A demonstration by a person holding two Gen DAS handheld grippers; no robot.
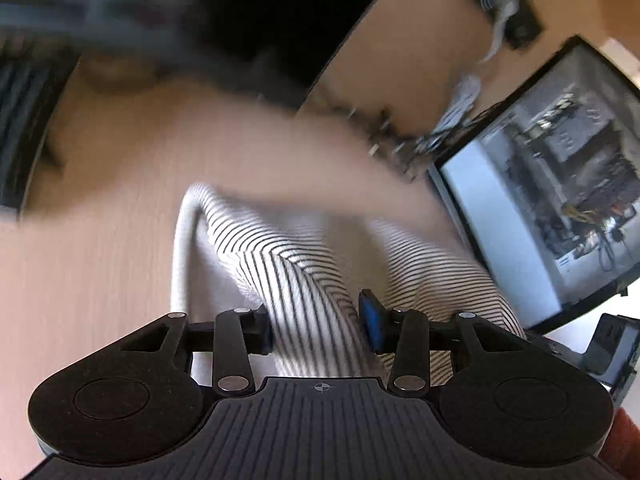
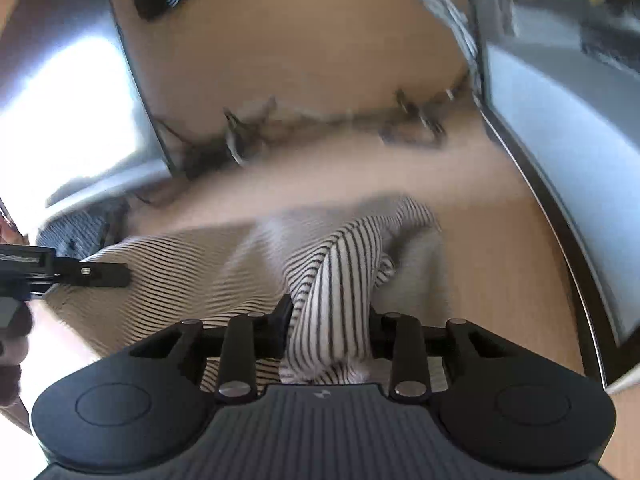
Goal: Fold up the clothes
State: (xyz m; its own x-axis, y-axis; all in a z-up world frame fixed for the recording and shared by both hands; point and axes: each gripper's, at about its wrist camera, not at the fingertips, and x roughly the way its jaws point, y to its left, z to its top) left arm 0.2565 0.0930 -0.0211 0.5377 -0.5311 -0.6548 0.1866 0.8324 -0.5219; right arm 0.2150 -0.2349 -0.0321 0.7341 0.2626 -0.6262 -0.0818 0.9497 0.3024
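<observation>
Left wrist view: a light wooden table (image 1: 100,264) fills most of the picture, and on it a white garment with thin dark stripes (image 1: 304,256) is seen, partly lying on the table and partly lifted in a bunched fold. At the right edge a computer case with a glass side (image 1: 560,200) is standing, and blurred cables (image 1: 392,136) are seen behind the garment. A fold of the striped cloth is clamped between the two pads of the left gripper (image 1: 320,328); the blue pad (image 1: 374,320) is pressed against the fabric.

In the right wrist view the same table (image 2: 500,280) and the garment (image 2: 180,264) are shown, the cloth being spread toward the left. A gathered ridge of the fabric is pinched between the jaws of the right gripper (image 2: 330,328). At the left edge the tip of the left gripper (image 2: 96,274) is seen touching the cloth, with part of a hand (image 2: 12,344) below it. Much of the background is blurred.
</observation>
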